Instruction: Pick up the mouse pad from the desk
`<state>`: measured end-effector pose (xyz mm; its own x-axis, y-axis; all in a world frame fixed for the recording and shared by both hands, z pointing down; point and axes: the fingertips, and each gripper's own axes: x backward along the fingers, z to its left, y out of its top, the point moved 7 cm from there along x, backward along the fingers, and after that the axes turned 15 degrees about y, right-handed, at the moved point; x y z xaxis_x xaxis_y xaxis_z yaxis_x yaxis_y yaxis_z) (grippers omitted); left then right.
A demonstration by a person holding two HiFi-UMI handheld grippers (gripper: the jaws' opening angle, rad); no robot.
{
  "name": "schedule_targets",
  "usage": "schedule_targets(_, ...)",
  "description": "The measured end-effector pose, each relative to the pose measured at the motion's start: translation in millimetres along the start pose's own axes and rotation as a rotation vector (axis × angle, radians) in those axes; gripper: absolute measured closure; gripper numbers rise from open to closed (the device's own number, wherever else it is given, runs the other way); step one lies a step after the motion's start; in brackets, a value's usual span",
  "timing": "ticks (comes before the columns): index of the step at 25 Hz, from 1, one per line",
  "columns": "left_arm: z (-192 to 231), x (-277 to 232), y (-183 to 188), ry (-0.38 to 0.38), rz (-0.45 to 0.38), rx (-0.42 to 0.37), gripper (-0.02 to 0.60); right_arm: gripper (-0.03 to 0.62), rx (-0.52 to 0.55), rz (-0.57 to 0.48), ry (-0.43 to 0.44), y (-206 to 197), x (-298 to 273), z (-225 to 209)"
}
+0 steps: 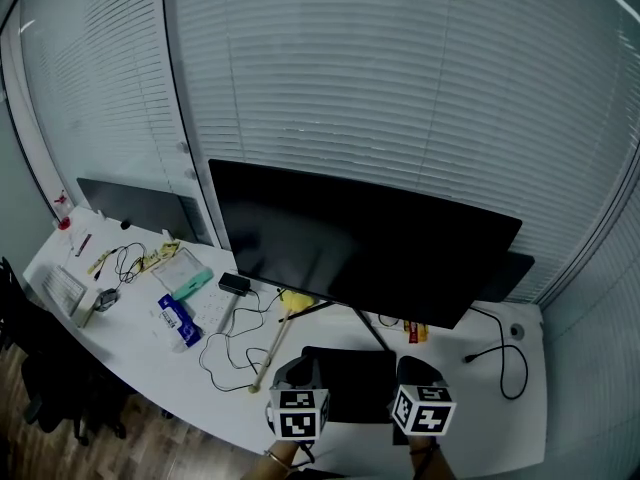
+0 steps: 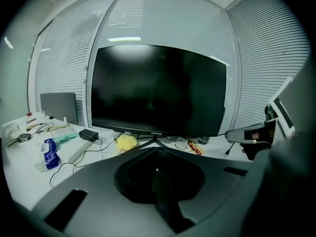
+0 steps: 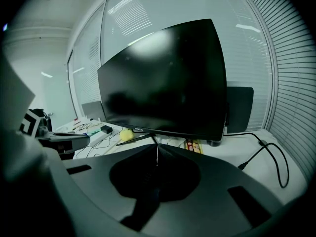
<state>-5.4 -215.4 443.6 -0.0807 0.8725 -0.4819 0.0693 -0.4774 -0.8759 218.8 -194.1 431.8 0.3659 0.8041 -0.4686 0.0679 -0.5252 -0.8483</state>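
The black mouse pad lies flat on the white desk, in front of the monitor stand and near the front edge. My left gripper hovers at the pad's left edge and my right gripper at its right edge. Both are shut with nothing between their jaws. In the left gripper view the left gripper shows its jaws pressed together, and the right gripper appears at the side. The right gripper looks the same in its own view. The pad is hidden below the jaws in both gripper views.
A large dark monitor stands right behind the pad. Left of it lie a yellow object, a black adapter with loose cables, a wooden stick and a blue packet. A black cable curls at the right. Blinds cover the windows behind.
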Motion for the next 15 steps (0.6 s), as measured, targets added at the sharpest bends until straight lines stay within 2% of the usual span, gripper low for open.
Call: schedule_targets(15,9.7,5.9,-41.6,0.022,0.097,0.025,0.565,0.560,-0.037,0.094,0.000,-38.2,-4.9,4.5)
